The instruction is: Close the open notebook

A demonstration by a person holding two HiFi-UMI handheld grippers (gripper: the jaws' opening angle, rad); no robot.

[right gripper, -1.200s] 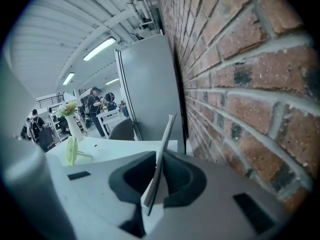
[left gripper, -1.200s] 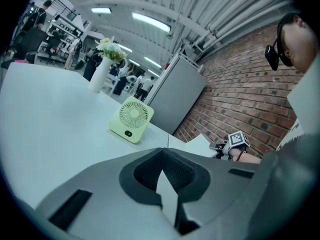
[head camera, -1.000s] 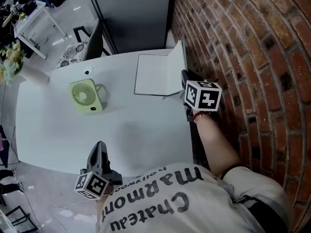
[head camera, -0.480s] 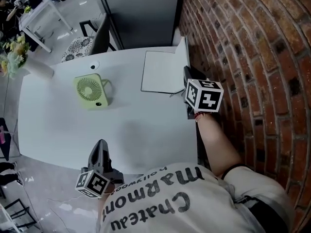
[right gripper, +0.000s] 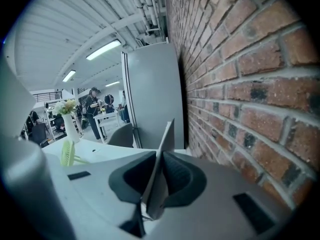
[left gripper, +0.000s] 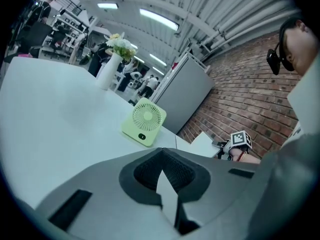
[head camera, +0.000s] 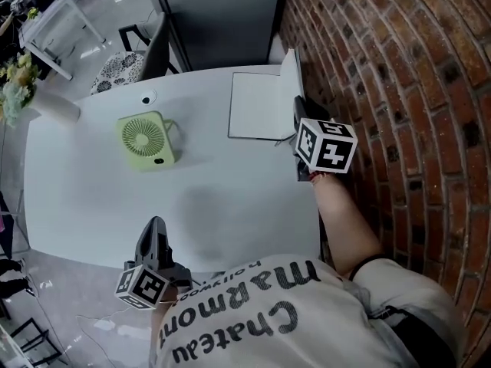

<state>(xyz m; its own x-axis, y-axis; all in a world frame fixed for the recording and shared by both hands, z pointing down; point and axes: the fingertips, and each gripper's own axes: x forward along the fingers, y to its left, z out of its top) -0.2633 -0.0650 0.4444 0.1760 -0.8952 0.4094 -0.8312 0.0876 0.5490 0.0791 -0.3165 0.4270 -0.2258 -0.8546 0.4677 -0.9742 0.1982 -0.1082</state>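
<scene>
White table (head camera: 115, 198) fills the head view. The notebook (head camera: 257, 106) lies at its far right corner, beside the brick wall (head camera: 383, 90). One half is flat and the cover (head camera: 290, 71) stands about upright along the wall-side edge. Its spine and long axis run from you toward the far edge, parallel to the wall, and the open face looks left toward the green desk fan (head camera: 144, 139). Your right gripper (head camera: 298, 110) is at the cover's near end. Your left gripper (head camera: 156, 227) sits at the near edge, well apart from the notebook.

In the left gripper view, the left gripper (left gripper: 161, 154) has its jaws together with nothing between them. The fan (left gripper: 145, 120) and notebook (left gripper: 202, 144) show beyond.

In the right gripper view, the right gripper (right gripper: 159, 156) is clamped on the cover (right gripper: 167, 134), which stands edge-on between the pads. To close it well, I judge, swing the cover leftward in an arc about the spine. Keep the flat half from dragging, and release only once the cover lies down.
</scene>
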